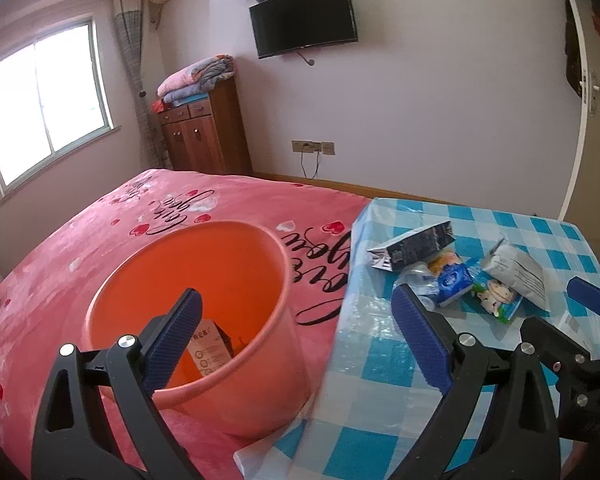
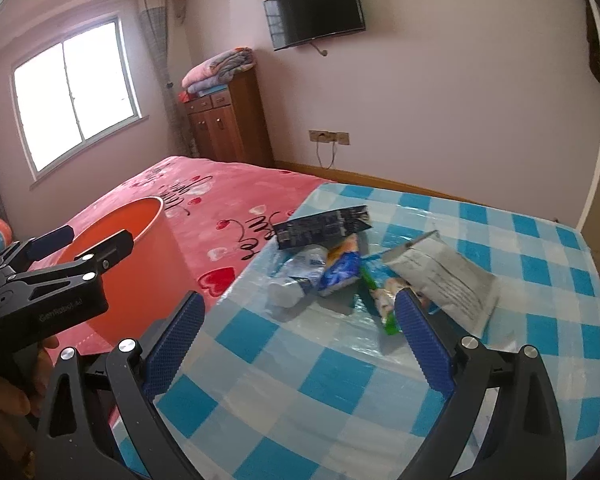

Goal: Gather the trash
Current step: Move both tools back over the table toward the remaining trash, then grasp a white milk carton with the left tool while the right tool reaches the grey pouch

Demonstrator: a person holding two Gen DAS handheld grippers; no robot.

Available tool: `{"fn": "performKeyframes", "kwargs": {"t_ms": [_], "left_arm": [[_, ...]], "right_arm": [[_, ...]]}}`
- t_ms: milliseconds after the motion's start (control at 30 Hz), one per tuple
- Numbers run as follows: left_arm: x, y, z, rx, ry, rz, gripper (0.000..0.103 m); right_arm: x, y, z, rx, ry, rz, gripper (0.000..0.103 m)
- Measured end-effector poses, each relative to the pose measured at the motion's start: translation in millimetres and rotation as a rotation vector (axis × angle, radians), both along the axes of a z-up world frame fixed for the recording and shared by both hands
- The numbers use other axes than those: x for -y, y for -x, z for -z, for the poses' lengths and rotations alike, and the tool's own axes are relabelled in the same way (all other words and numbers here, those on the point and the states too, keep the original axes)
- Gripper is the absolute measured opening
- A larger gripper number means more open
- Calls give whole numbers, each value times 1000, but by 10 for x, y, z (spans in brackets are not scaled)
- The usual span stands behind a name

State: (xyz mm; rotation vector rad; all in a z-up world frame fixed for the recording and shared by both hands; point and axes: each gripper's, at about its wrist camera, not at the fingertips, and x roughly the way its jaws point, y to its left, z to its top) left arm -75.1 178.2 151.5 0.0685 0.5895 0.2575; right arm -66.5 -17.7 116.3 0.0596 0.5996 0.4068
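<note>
An orange bin stands on the pink bed, with a small carton inside; it also shows in the right wrist view. On the blue checked cloth lies a trash pile: a dark carton, a crushed plastic bottle, a blue tissue pack, a green snack wrapper and a grey pouch. My left gripper is open and empty above the bin's near right rim. My right gripper is open and empty, just short of the pile.
The pink bedspread lies left of the checked cloth. A wooden cabinet with folded blankets stands at the far wall beside a window. A TV hangs on the wall. A door is at the right.
</note>
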Motion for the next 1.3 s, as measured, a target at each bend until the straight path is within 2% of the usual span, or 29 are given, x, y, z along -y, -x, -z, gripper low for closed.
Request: {"fn": "performKeyframes", "kwargs": {"t_ms": [700,867,1100,1300], "left_arm": [[650,-92,174,-55,-62,132,96],[784,-186,241,-68,-38,191,96],[903,-528,380,-108,38,249,96],[1025,-1100,396,-139,1,314,96]], "right_arm": [[636,89,251,-9,-37,106,95],[887,52,391,-27,-56,149,95],[1224,-38,608,-63,-89,196,95],[1411,-70,715,-75,-118,195,95]]}}
